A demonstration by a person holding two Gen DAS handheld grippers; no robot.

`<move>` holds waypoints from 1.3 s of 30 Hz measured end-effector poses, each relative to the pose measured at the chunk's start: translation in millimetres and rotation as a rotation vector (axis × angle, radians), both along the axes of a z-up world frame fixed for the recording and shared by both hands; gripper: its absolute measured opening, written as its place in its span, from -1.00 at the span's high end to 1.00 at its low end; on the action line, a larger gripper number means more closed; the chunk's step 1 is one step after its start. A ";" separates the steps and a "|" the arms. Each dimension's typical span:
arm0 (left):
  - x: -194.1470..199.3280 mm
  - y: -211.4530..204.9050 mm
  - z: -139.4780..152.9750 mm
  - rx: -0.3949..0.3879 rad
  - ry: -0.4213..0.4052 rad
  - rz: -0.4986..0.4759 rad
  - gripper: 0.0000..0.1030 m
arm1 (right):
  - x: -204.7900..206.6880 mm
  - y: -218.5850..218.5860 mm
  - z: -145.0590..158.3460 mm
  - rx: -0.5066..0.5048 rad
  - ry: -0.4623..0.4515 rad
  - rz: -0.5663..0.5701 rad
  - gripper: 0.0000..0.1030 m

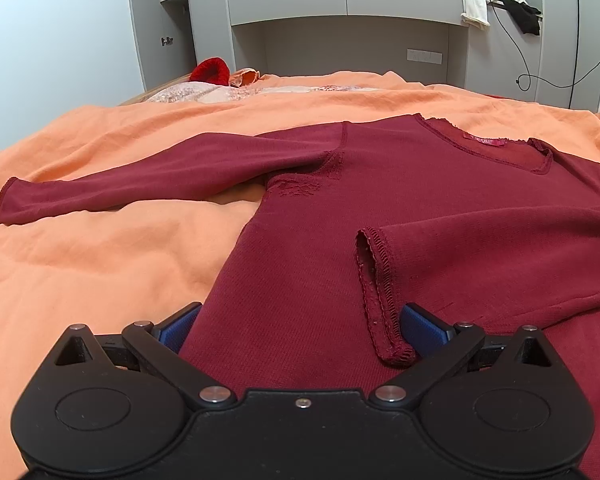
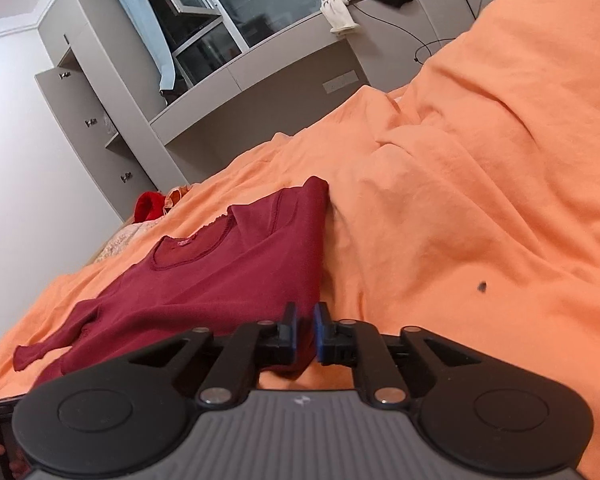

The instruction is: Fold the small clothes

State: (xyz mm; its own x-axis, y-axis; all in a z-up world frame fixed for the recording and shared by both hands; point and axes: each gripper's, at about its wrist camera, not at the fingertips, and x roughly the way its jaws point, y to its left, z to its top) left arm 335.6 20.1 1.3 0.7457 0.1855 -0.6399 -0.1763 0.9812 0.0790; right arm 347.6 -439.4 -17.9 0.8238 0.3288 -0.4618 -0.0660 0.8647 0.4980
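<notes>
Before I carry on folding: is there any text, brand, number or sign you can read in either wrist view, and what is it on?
Neck label inside the collar of the dark red top: pink tag with pale lettering, too small and blurred to read.
Pale mark on the right gripper's grey body: a small logo shape, no readable letters.
Nothing else carries text.

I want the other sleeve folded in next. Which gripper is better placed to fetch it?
Left, probably. The left gripper is wide open at the hem of the red top, on the side where the outstretched sleeve lies. The right gripper is nearly closed at the opposite, already folded edge.
</notes>
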 end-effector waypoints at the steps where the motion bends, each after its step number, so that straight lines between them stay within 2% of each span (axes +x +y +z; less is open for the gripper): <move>1: -0.4 -0.9 0.3 0.002 -0.003 0.000 -0.99 | -4.1 -0.7 0.0 0.011 0.003 -0.002 0.40; 3: -3.9 -1.8 3.0 0.014 -0.023 0.005 -0.99 | -16.4 -0.3 2.4 0.011 -0.012 -0.013 0.02; 4: -6.6 -3.0 4.6 0.023 -0.033 0.008 -0.99 | -24.3 1.2 5.0 0.001 -0.026 -0.013 -0.08; 5: -10.4 -3.5 7.4 0.033 -0.046 0.011 -0.99 | -33.2 3.4 7.9 -0.007 -0.042 -0.005 -0.10; 8: -26.2 -1.0 19.5 0.035 -0.094 -0.002 -0.99 | -63.0 12.7 15.1 -0.022 -0.090 0.025 -0.34; 12: -53.1 19.1 33.6 -0.030 -0.130 0.014 -0.99 | -103.4 28.0 19.6 0.020 -0.134 0.072 -0.67; 16: -88.8 43.7 34.6 -0.059 -0.151 0.079 -0.99 | -148.7 53.1 16.1 -0.004 -0.173 0.112 -0.81; 19: -108.4 54.2 31.1 -0.069 -0.137 0.107 -0.99 | -182.2 71.4 10.5 -0.009 -0.188 0.123 -0.94; 25: -138.4 59.6 14.4 0.025 -0.110 0.090 -0.99 | -238.0 96.1 -16.0 0.069 -0.158 0.086 -0.99; 29: -160.0 61.4 6.8 0.048 -0.142 0.040 -0.99 | -244.4 116.2 -23.0 0.022 -0.121 0.098 -0.99; 32: -169.2 65.6 5.5 0.018 -0.147 0.023 -0.99 | -243.8 129.0 -27.8 -0.026 -0.085 0.090 -0.87; 34: -172.6 69.5 5.4 -0.016 -0.147 0.017 -0.99 | -246.8 135.2 -29.6 -0.064 -0.081 0.062 -0.51; 35: -174.6 72.0 5.5 -0.033 -0.147 0.015 -0.99 | -247.9 138.0 -30.9 -0.080 -0.075 0.049 -0.40; 37: -175.6 72.3 4.6 -0.042 -0.147 0.009 -0.97 | -247.8 143.5 -32.5 -0.107 -0.055 0.037 0.17; 38: -176.0 71.0 4.3 -0.038 -0.146 0.006 -0.96 | -248.3 145.8 -32.7 -0.117 -0.050 0.035 0.36; 39: -176.1 69.3 4.0 -0.034 -0.146 0.003 -0.92 | -249.5 146.6 -32.8 -0.118 -0.052 0.043 0.73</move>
State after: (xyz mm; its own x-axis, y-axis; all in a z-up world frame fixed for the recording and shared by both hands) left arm 159.5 89.4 5.3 0.8307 0.1676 -0.5310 -0.1861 0.9824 0.0190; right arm 98.1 -292.8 -50.7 0.8338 0.3105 -0.4565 -0.1277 0.9129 0.3877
